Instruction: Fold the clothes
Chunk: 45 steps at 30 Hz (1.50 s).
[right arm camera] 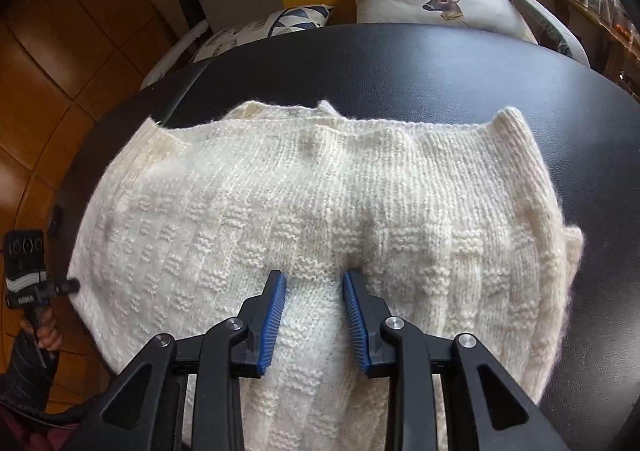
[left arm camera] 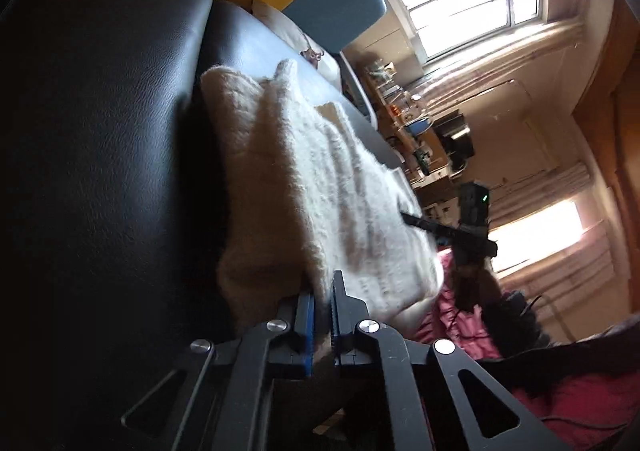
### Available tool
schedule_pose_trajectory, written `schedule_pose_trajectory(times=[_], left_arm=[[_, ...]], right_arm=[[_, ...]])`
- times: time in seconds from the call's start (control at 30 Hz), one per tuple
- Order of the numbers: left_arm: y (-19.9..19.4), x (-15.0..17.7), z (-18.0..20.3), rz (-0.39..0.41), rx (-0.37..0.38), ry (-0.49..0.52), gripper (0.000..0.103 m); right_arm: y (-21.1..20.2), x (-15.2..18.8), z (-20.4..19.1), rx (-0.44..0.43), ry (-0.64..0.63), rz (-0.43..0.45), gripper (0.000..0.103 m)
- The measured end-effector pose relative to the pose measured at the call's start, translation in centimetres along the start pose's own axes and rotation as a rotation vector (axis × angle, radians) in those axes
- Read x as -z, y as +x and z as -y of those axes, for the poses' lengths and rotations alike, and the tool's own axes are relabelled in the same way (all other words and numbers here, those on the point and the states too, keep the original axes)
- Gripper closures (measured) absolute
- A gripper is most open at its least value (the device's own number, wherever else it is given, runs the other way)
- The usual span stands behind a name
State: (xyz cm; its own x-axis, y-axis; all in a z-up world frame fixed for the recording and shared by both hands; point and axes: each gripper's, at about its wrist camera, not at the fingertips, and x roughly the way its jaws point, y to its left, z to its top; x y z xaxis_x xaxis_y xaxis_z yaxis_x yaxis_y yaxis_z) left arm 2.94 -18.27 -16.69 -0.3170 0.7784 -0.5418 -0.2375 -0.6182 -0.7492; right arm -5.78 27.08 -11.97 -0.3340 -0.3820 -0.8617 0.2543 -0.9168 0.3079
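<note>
A: What is seen at the left?

B: The cream, chunky-knit sweater [right arm camera: 304, 219] is spread flat on the black padded leather surface [right arm camera: 440, 63]. Its left edge is clamped in the closed left gripper [left arm camera: 323, 293].

A: And rightward?

B: A raised fold of knit is pinched between the part-closed blue pads of the right gripper [right arm camera: 314, 279], at the near hem.

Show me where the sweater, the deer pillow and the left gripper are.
sweater [right arm camera: 320, 211], right wrist view, middle of the knit.
deer pillow [right arm camera: 440, 3], right wrist view, on the deer print.
left gripper [left arm camera: 323, 303], left wrist view, between its fingertips.
</note>
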Motion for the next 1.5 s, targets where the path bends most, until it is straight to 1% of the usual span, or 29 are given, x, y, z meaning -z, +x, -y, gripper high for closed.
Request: schedule_pose_trajectory(times=[0.1, 0.2, 0.27, 0.33, 0.4, 0.47, 0.5, 0.57, 0.67, 0.7, 0.83, 0.93, 1.03, 1.07, 1.1, 1.13, 1.17, 1.2, 1.27, 1.3, 1.37, 1.47, 1.5], left_arm=[[0.5, 2.6, -0.6, -0.040, -0.018, -0.038, 0.097], [-0.4, 3.3, 0.5, -0.041, -0.069, -0.010, 0.097], [-1.0, 2.9, 0.6, -0.015, -0.055, -0.034, 0.096], [-1.7, 1.5, 0.6, 0.050, -0.050, -0.052, 0.095], [-2.3, 0.1, 0.7, 0.115, -0.050, -0.066, 0.090], [-2.4, -1.8, 1.5, 0.160, -0.123, -0.021, 0.089], [-1.9, -2.9, 2.1, 0.168, -0.175, 0.012, 0.087], [-0.9, -5.1, 3.4, 0.182, -0.277, 0.082, 0.087], [1.3, -7.2, 6.6, 0.158, -0.414, 0.278, 0.086], [2.1, -7.6, 6.8, 0.121, -0.444, 0.314, 0.082], [5.4, -9.1, 7.7, -0.026, -0.561, 0.456, 0.082], [5.5, -9.1, 7.4, -0.048, -0.589, 0.469, 0.082], [6.6, -9.1, 7.7, -0.072, -0.635, 0.521, 0.082], [7.0, -9.1, 7.8, -0.082, -0.657, 0.539, 0.086], [7.5, -9.0, 7.6, -0.076, -0.695, 0.545, 0.098], [7.9, -8.9, 7.4, -0.068, -0.732, 0.547, 0.098], [7.5, -8.9, 7.1, -0.036, -0.743, 0.516, 0.099], [6.1, -9.1, 6.7, 0.021, -0.721, 0.441, 0.099], [2.2, -9.2, 5.2, 0.157, -0.619, 0.237, 0.099], [1.1, -9.0, 4.1, 0.196, -0.605, 0.157, 0.103], [1.3, -8.3, 1.4, 0.184, -0.714, 0.077, 0.103], [1.0, -7.4, -0.8, 0.192, -0.653, -0.021, 0.103], [0.5, -7.4, -0.8, 0.199, -0.632, -0.043, 0.103]], right_arm=[[0.0, 0.0, 0.4, -0.009, 0.019, 0.000, 0.074], [0.0, 0.1, 0.5, -0.010, 0.021, 0.013, 0.074], [-0.1, 0.3, 0.6, -0.017, 0.028, 0.028, 0.073], [-0.2, 0.6, 0.8, -0.031, 0.041, 0.048, 0.073], [-0.2, 0.9, 0.8, -0.047, 0.051, 0.064, 0.073], [-0.4, 1.0, 1.1, -0.061, 0.057, 0.073, 0.073], [-0.5, 1.0, 1.2, -0.067, 0.059, 0.077, 0.073], [-0.7, 1.1, 1.2, -0.075, 0.057, 0.083, 0.073], [-0.8, 1.1, 1.4, -0.088, 0.058, 0.090, 0.073], [-0.8, 1.1, 1.5, -0.093, 0.060, 0.092, 0.073], [-0.7, 1.2, 1.8, -0.114, 0.064, 0.101, 0.073], [-0.7, 1.3, 2.1, -0.135, 0.074, 0.111, 0.073], [-0.8, 1.5, 2.4, -0.154, 0.087, 0.120, 0.073], [-0.8, 1.5, 2.4, -0.153, 0.084, 0.121, 0.073], [-0.8, 1.5, 2.4, -0.151, 0.079, 0.121, 0.073], [-0.9, 1.5, 2.3, -0.146, 0.069, 0.120, 0.073], [-1.0, 1.6, 2.1, -0.137, 0.060, 0.117, 0.073], [-1.1, 1.6, 2.0, -0.128, 0.051, 0.116, 0.073], [-1.2, 1.8, 1.7, -0.105, 0.039, 0.124, 0.073], [-1.1, 2.0, 1.6, -0.097, 0.047, 0.135, 0.073], [-0.9, 2.2, 1.4, -0.083, 0.053, 0.157, 0.073], [-1.0, 2.5, 1.3, -0.081, 0.050, 0.164, 0.073], [-1.1, 2.5, 1.3, -0.083, 0.052, 0.165, 0.073]])
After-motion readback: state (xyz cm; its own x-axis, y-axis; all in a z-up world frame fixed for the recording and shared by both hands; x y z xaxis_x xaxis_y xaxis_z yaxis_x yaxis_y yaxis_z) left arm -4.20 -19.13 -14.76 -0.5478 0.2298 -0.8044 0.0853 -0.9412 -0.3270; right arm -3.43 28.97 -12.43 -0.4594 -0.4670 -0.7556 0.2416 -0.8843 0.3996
